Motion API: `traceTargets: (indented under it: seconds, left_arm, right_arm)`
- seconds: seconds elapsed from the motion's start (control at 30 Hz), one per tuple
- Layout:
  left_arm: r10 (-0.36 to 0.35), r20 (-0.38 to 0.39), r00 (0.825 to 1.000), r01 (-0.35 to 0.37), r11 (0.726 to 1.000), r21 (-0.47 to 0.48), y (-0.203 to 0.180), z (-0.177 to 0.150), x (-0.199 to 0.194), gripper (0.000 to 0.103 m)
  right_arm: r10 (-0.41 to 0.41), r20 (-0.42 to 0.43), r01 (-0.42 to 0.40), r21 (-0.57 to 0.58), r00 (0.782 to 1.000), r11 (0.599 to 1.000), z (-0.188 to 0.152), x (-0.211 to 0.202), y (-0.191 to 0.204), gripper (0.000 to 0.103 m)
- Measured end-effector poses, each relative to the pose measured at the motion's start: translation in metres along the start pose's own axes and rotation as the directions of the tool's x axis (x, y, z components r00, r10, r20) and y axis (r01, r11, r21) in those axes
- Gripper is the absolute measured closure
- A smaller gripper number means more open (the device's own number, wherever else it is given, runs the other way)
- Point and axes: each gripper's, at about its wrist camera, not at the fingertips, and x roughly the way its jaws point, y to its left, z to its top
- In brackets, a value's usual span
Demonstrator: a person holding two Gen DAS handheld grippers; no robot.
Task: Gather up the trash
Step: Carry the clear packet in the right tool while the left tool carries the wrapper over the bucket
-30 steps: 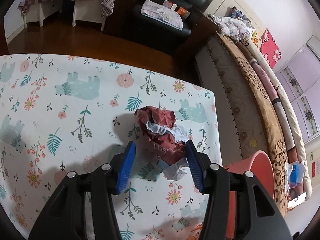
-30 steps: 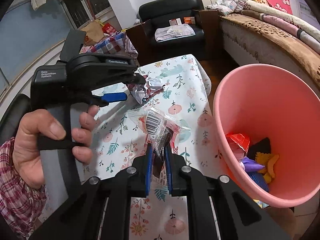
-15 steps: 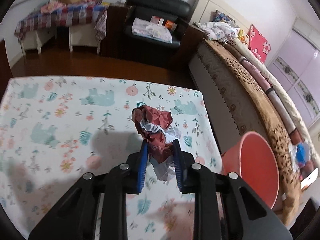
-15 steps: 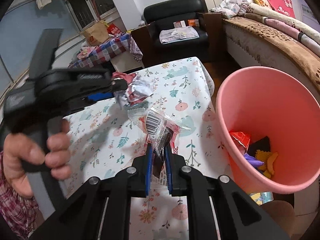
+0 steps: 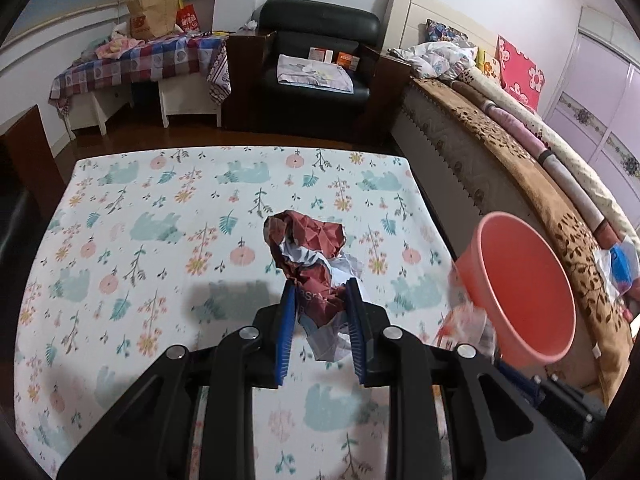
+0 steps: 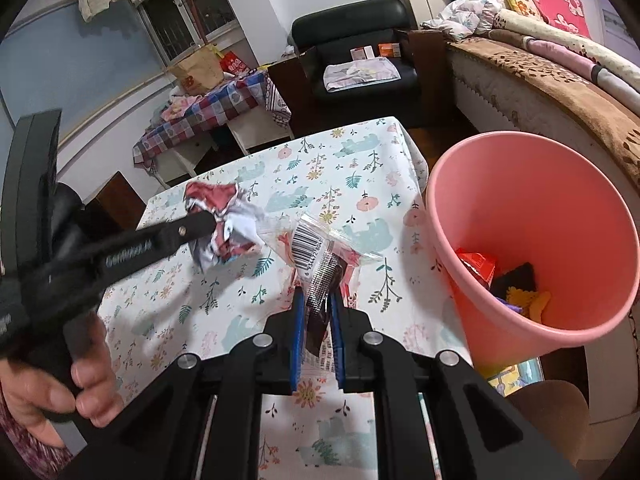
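My left gripper (image 5: pixel 320 292) is shut on a crumpled red and white paper wad (image 5: pixel 308 248) and holds it above the floral tablecloth (image 5: pixel 160 240). The wad also shows in the right wrist view (image 6: pixel 224 224), lifted off the table. My right gripper (image 6: pixel 316 300) is shut on a clear plastic wrapper with a barcode (image 6: pixel 316 252). A pink bin (image 6: pixel 532 240) stands to the right of the table with several trash pieces inside; it also shows in the left wrist view (image 5: pixel 520 292).
A bed with brown blankets (image 5: pixel 520 168) runs along the right, behind the bin. A black armchair (image 5: pixel 316 60) and a side table with a checked cloth (image 5: pixel 140 64) stand beyond the table's far edge.
My left gripper closed on the paper wad and lifted it off the table. My right gripper kept its hold on the wrapper, still near the bin.
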Motion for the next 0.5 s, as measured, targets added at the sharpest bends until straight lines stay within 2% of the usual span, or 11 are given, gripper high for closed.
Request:
traceTargets:
  seconds: [0.5]
  left_arm:
    - [0.011,0.050,0.999,-0.014,0.998,0.067,-0.022,-0.020,-0.029,0.079]
  right_arm:
    - [-0.001,0.042,0.001,0.006,0.999,1.000,-0.009,-0.025,-0.002,0.091]
